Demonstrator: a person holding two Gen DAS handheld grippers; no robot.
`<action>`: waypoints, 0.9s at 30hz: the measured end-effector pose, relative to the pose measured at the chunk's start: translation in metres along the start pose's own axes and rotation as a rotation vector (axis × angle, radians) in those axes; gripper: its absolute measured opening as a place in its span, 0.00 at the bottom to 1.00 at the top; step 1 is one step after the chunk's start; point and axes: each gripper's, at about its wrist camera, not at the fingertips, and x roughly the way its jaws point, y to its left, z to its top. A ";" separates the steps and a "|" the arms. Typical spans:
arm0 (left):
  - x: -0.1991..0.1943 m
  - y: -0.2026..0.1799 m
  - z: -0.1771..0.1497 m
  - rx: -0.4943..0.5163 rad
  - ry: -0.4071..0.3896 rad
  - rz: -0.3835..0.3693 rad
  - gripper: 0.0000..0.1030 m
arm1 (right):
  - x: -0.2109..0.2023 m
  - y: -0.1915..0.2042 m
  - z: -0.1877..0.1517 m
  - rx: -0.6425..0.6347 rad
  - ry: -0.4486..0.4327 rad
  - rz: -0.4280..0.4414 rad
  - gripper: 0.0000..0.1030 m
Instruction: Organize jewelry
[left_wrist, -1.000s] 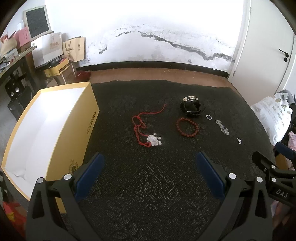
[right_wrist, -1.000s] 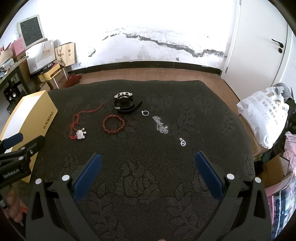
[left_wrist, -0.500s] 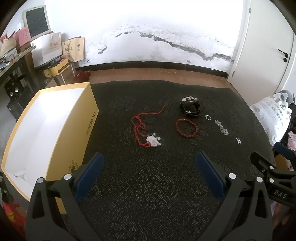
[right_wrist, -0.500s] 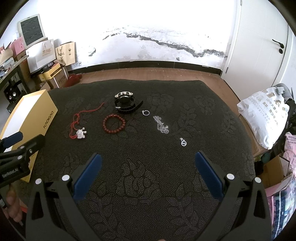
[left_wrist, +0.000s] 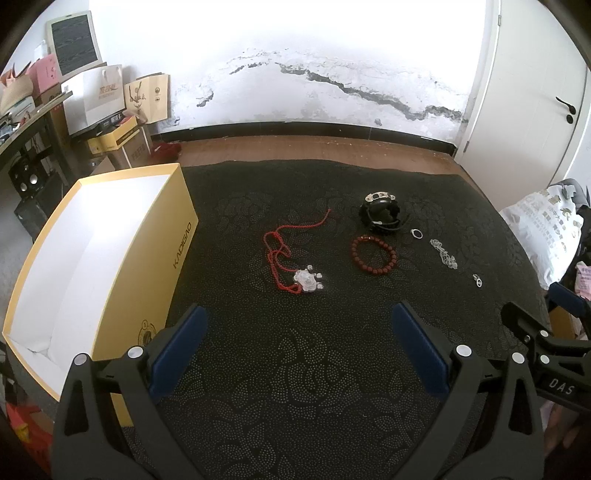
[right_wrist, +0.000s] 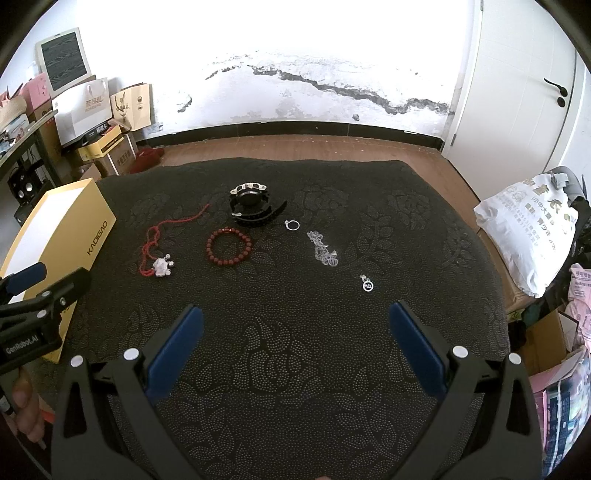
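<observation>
On the dark patterned cloth (left_wrist: 295, 387) lie a red cord necklace with a silver pendant (left_wrist: 307, 279) (right_wrist: 161, 266), a red bead bracelet (left_wrist: 373, 254) (right_wrist: 229, 246), a black watch (left_wrist: 381, 213) (right_wrist: 253, 207), a small ring (left_wrist: 416, 233) (right_wrist: 292, 224), a silver chain (left_wrist: 443, 253) (right_wrist: 322, 248) and a small silver charm (left_wrist: 478, 281) (right_wrist: 367, 284). An open yellow box (left_wrist: 177, 243) (right_wrist: 88, 236) with a white inside stands at the left. My left gripper (left_wrist: 295, 343) and right gripper (right_wrist: 293, 339) hover open, nearer than all the jewelry, holding nothing.
Paper bags and cartons (left_wrist: 107, 107) crowd the back left by a desk. A white door (left_wrist: 535, 92) is at the right, with a full white plastic bag (right_wrist: 532, 236) beside the cloth's right edge. Wooden floor (left_wrist: 314, 147) lies beyond the cloth.
Both views have shifted only slightly; the jewelry, the box and both open grippers stand as before.
</observation>
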 end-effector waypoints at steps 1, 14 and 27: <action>0.001 -0.004 -0.001 -0.003 -0.001 0.001 0.95 | 0.000 0.000 0.000 0.001 0.001 0.001 0.94; 0.002 -0.008 -0.003 -0.002 -0.001 0.000 0.95 | 0.000 0.000 0.000 0.002 0.000 0.001 0.94; 0.000 -0.007 -0.002 0.000 -0.003 0.002 0.95 | 0.000 0.000 0.000 0.001 -0.001 0.002 0.94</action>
